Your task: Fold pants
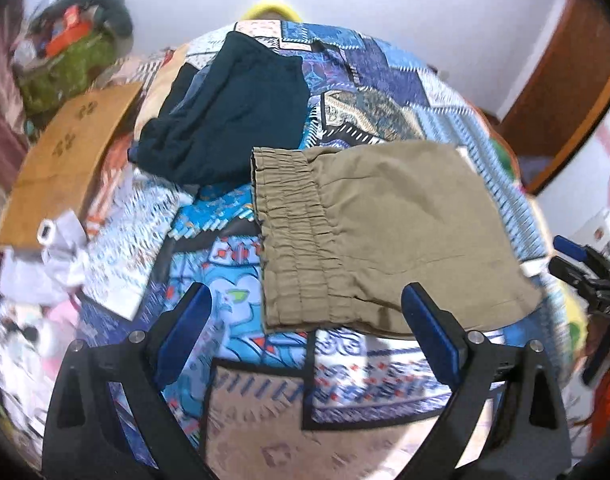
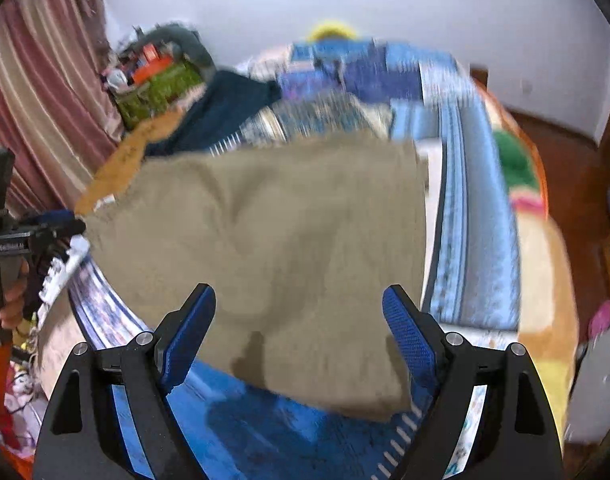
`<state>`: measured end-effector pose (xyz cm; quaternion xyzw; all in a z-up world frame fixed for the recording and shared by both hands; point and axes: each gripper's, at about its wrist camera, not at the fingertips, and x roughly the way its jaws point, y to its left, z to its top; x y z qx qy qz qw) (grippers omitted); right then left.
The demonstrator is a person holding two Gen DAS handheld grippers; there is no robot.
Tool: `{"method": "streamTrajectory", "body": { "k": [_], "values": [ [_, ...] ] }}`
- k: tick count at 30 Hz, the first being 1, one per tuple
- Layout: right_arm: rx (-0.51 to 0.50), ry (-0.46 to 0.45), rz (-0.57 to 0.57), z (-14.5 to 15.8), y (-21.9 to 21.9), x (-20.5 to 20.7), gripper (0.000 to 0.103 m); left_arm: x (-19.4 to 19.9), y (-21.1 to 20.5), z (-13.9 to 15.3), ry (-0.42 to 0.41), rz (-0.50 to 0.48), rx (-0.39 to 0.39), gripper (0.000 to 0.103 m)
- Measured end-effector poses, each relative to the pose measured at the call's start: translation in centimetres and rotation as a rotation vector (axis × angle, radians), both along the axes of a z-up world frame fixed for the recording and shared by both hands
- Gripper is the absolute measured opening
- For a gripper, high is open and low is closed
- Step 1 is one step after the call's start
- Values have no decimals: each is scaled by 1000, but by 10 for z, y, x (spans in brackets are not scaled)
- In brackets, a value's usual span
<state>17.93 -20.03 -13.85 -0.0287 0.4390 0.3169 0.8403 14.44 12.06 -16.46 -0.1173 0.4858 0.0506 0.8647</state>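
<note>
Khaki pants (image 1: 385, 236) lie folded on the patterned blue bedspread (image 1: 265, 368), elastic waistband to the left. They also show in the right wrist view (image 2: 281, 248), blurred. My left gripper (image 1: 307, 312) is open and empty, just in front of the pants' near edge. My right gripper (image 2: 299, 312) is open and empty, its fingers over the near part of the khaki cloth. It also shows at the right edge of the left wrist view (image 1: 565, 256). The left gripper shows at the left edge of the right wrist view (image 2: 61, 224).
A dark teal garment (image 1: 233, 116) lies folded further back on the bed. A cardboard sheet (image 1: 65, 160) and a cluttered green basket (image 1: 69, 68) sit at the left. White cloths (image 1: 49, 264) lie near the left edge. A wooden door (image 1: 565, 92) stands at the right.
</note>
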Motion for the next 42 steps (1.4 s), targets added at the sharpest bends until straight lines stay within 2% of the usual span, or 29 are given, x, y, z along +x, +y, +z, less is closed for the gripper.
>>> {"method": "streamTrajectory", "body": {
  "k": [3,7,12,14,17,23,26,28,30,33,37,40,42],
  "values": [
    [-2,-111,17,16,19,-7,83,-7,1,-2,9,17,-94,97],
    [-30,-169,57,9,46,-13,83,-12,-6,-14,31,6,-175,97],
    [-61,-135,84,-18,68,-12,83,-15,-15,-35,73,-12,-286,96],
    [-75,-117,84,-27,71,-12,83,-14,-17,-36,68,-12,-296,95],
    [-100,-94,99,-40,75,-15,83,-8,-15,-41,57,-15,-367,95],
    [-55,-28,87,-46,69,-13,83,16,1,-55,35,13,-503,96],
    [-37,-6,83,-48,67,-13,83,28,9,-59,31,49,-530,95],
    [-29,3,83,-49,66,-14,83,35,9,-57,37,72,-479,86],
    [-19,10,80,-49,65,-15,83,39,6,-54,49,105,-361,61],
    [-2,19,73,-49,63,-17,83,37,4,-49,37,99,-273,45],
    [8,21,50,-47,54,-16,83,26,3,-32,-17,95,-155,38],
    [1,20,30,-47,41,-19,83,14,-1,-9,-74,115,46,36],
    [-13,21,21,-48,33,-20,83,9,-1,1,-101,119,145,36]
  ]
}}
